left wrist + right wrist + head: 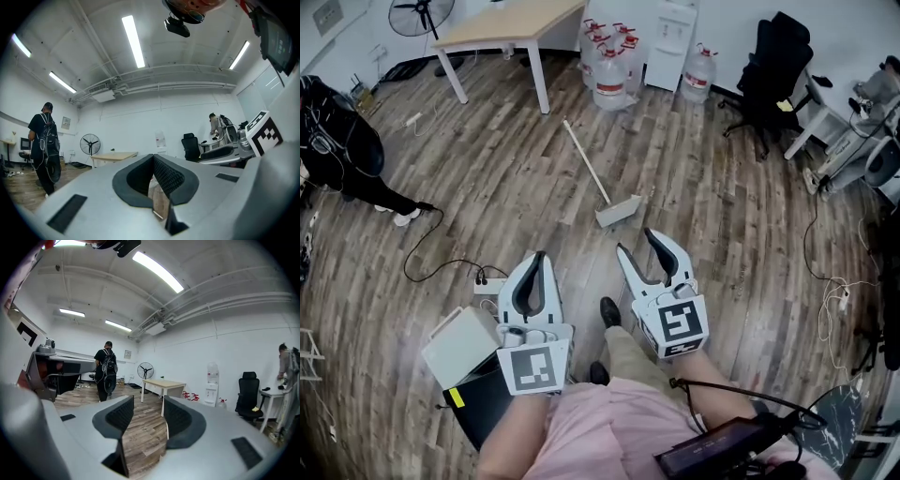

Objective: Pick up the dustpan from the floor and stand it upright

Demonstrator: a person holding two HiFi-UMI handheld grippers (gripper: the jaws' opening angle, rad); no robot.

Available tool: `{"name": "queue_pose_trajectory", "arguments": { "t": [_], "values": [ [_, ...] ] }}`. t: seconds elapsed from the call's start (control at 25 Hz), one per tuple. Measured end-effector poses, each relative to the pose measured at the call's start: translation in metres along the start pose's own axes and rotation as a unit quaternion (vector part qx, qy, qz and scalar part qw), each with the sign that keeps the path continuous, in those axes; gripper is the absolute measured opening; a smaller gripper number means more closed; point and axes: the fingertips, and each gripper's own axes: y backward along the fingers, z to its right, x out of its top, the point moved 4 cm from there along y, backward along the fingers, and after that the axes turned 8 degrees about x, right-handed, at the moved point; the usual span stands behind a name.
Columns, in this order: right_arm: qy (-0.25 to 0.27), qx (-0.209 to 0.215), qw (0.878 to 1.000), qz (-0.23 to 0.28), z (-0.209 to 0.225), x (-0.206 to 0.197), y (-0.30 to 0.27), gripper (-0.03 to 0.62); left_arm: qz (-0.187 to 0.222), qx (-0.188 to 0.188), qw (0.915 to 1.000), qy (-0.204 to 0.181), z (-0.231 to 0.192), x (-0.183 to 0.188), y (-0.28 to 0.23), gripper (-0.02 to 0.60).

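The grey dustpan [619,212] lies on the wood floor in the head view, its long pale handle [584,161] stretched flat toward the far table. My right gripper [636,242] hovers just short of the pan, a little to its right; its jaws are apart with only floor between them [147,416]. My left gripper [539,256] is further left and nearer my body, its tips touching and nothing held [152,159]. Neither gripper touches the dustpan.
A power strip and black cable [486,277] lie just left of the left gripper. A white box [461,345] sits by my leg; my shoe [609,311] is between the grippers. Beyond are a table [511,23], water bottles [609,75], an office chair [778,66] and a person in black [337,141].
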Motion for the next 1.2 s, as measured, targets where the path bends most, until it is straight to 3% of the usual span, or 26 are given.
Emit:
{"name": "queue_pose_trajectory", "arguments": {
  "t": [0.32,0.68,0.96,1.2],
  "values": [
    [-0.003,0.009,1.0,-0.008,0.079,0.007,-0.107,0.199,-0.022,0.015,0.9996,-0.007,-0.015,-0.014,-0.121,0.012],
    [0.0,0.031,1.0,0.001,0.163,0.017,-0.217,0.188,-0.019,0.036,0.999,-0.02,-0.031,-0.012,-0.25,0.012],
    [0.011,0.033,0.999,0.009,0.2,0.031,-0.262,0.175,-0.001,0.048,0.9984,-0.03,-0.045,-0.001,-0.301,0.012],
    [0.016,0.036,0.999,-0.004,0.209,0.027,-0.306,0.164,-0.008,0.055,0.9983,-0.016,-0.07,-0.013,-0.336,0.012]
  ]
}}
